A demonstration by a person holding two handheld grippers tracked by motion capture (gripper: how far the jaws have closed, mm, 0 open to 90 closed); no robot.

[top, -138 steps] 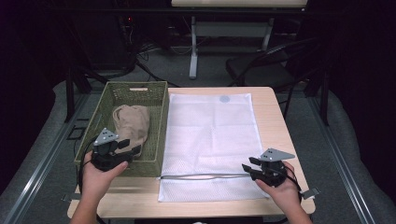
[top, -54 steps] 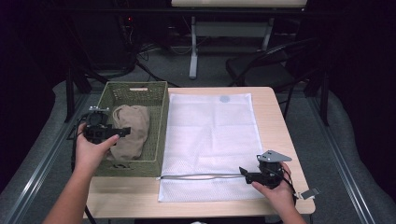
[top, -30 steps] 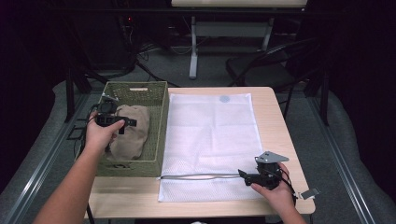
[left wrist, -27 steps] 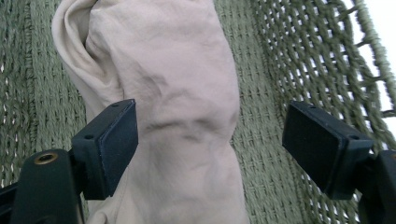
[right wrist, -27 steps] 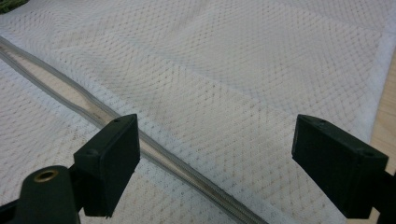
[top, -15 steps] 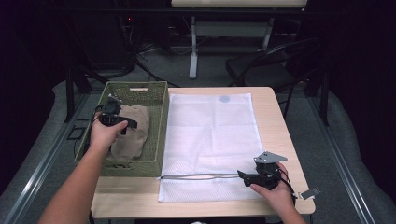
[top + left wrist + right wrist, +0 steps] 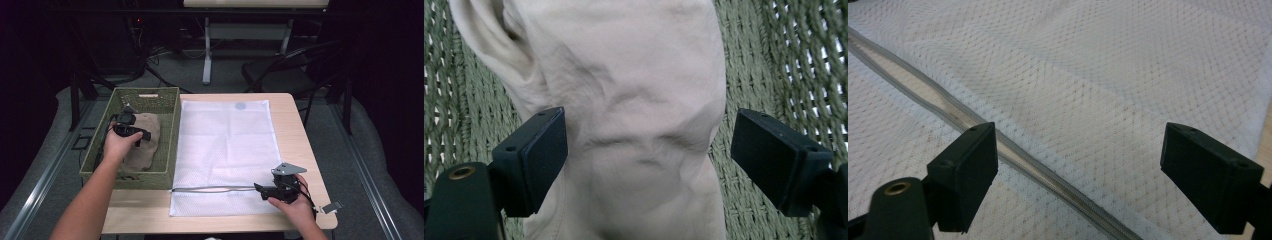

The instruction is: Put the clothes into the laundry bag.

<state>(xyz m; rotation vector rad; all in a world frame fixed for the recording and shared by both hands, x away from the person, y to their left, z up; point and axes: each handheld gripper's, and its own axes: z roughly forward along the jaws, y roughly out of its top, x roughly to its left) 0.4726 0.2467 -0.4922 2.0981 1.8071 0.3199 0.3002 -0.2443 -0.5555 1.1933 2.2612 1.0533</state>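
One beige cloth [image 7: 639,125] sits btwn left hand-held gripper's [image 7: 649,155] open jaws, apparently untouched.

A lab or recording room, not a home. One pale wooden worktop [image 7: 295,125] is standing alone on grey carpet, dark walls closing in around it. Beyond the worktop, far ahead of both grippers, cables [image 7: 155,55] are trailing across the floor beside a white desk leg [image 7: 206,50]. A black folding chair [image 7: 285,70] is sitting pushed aside, well beyond the right gripper [image 7: 264,190]. Metal rails [image 7: 40,175] are running along the floor, outboard of the left gripper [image 7: 135,134]. A person is holding camera-bearing grippers over a woven basket [image 7: 145,95] and a white mesh bag [image 7: 225,145], staged props.
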